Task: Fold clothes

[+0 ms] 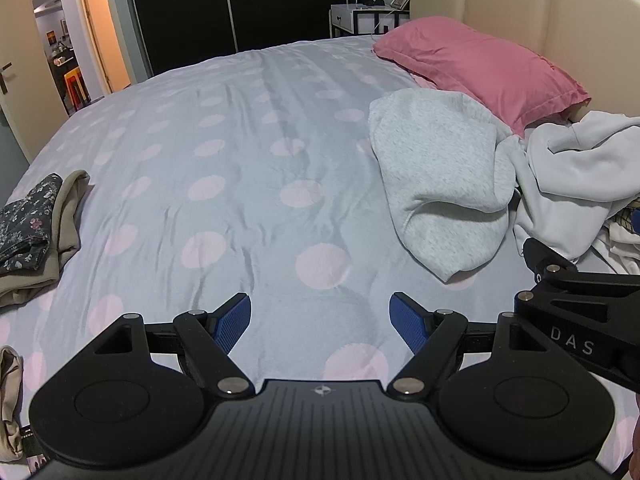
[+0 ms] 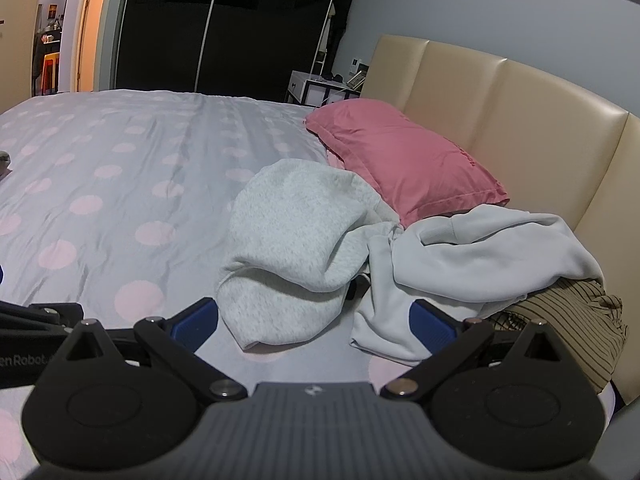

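Note:
A crumpled light grey garment [image 1: 440, 176] [image 2: 296, 240] lies on the bed, with a paler hooded sweatshirt [image 1: 576, 172] [image 2: 480, 264] bunched to its right. My left gripper [image 1: 320, 324] hovers open over bare duvet, short of the grey garment. My right gripper [image 2: 314, 326] stands open just in front of both garments; its right pad overlaps the pale sweatshirt's hem in the picture, and nothing is between the pads. A striped brown garment [image 2: 576, 328] lies under the sweatshirt at the right. The right gripper's body shows in the left wrist view at the right edge.
Grey duvet with pink dots [image 1: 240, 160] [image 2: 120, 184]. A pink pillow [image 1: 480, 68] [image 2: 400, 156] leans by the beige headboard [image 2: 520, 120]. Folded floral and khaki clothes [image 1: 36, 224] sit at the bed's left edge. A nightstand [image 1: 360, 20] and dark wardrobe stand beyond.

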`<action>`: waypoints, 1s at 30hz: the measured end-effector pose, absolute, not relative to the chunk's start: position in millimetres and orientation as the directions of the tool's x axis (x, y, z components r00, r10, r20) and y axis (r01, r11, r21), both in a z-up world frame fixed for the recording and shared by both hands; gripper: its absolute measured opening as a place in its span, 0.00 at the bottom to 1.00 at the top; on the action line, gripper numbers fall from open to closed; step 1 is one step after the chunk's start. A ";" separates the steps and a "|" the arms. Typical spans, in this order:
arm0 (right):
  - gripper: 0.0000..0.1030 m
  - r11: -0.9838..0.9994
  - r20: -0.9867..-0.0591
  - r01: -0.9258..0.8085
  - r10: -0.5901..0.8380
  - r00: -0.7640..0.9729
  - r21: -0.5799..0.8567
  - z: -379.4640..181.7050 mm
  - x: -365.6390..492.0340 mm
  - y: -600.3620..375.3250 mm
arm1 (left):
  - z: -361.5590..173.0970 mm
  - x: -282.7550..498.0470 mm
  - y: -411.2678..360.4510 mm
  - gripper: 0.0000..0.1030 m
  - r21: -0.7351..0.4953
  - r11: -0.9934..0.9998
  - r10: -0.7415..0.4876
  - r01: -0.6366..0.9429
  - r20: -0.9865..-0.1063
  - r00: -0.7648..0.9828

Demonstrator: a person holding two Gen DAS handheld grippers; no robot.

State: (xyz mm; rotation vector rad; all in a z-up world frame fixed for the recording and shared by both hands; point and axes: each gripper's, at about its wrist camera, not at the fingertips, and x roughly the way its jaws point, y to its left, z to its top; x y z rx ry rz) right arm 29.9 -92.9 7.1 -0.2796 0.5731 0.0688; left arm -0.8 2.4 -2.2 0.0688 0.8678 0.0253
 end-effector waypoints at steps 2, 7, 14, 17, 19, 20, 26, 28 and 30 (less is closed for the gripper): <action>0.99 0.960 -0.544 -0.143 -0.012 0.839 -0.242 7.0 29.5 -93.1 | -2.8 -2.1 1.2 0.74 0.073 0.997 0.051 0.007 -0.761 0.647; 0.99 0.959 -0.548 -0.146 -0.011 0.836 -0.243 7.3 30.1 -93.5 | -3.4 -3.5 -0.7 0.74 0.077 0.997 0.054 0.006 -0.761 0.647; 0.99 0.958 -0.549 -0.150 -0.010 0.836 -0.245 5.2 30.5 -94.0 | -4.4 -3.4 -3.8 0.74 0.083 0.997 0.059 0.007 -0.761 0.646; 0.99 0.957 -0.550 -0.150 -0.011 0.835 -0.247 4.3 31.8 -94.3 | -4.6 -2.7 -3.1 0.74 0.082 0.997 0.058 0.007 -0.762 0.646; 0.99 0.957 -0.551 -0.150 -0.012 0.835 -0.247 4.1 32.2 -94.3 | -5.5 -3.0 -1.6 0.74 0.080 0.997 0.057 0.007 -0.762 0.646; 0.99 0.957 -0.551 -0.149 -0.012 0.835 -0.248 4.4 31.9 -93.7 | -5.6 -3.0 -1.6 0.74 0.081 0.997 0.058 0.007 -0.762 0.645; 0.99 0.956 -0.552 -0.154 -0.011 0.834 -0.252 4.0 31.7 -93.2 | -6.1 -3.8 -2.5 0.74 0.086 0.996 0.061 0.008 -0.763 0.644; 0.99 0.955 -0.552 -0.155 -0.011 0.834 -0.253 3.7 31.8 -93.4 | -6.1 -3.6 -2.9 0.74 0.087 0.996 0.062 0.008 -0.763 0.644; 0.99 0.954 -0.551 -0.156 -0.011 0.834 -0.254 3.2 31.8 -93.7 | -6.4 -3.5 -2.9 0.74 0.088 0.996 0.062 0.008 -0.763 0.644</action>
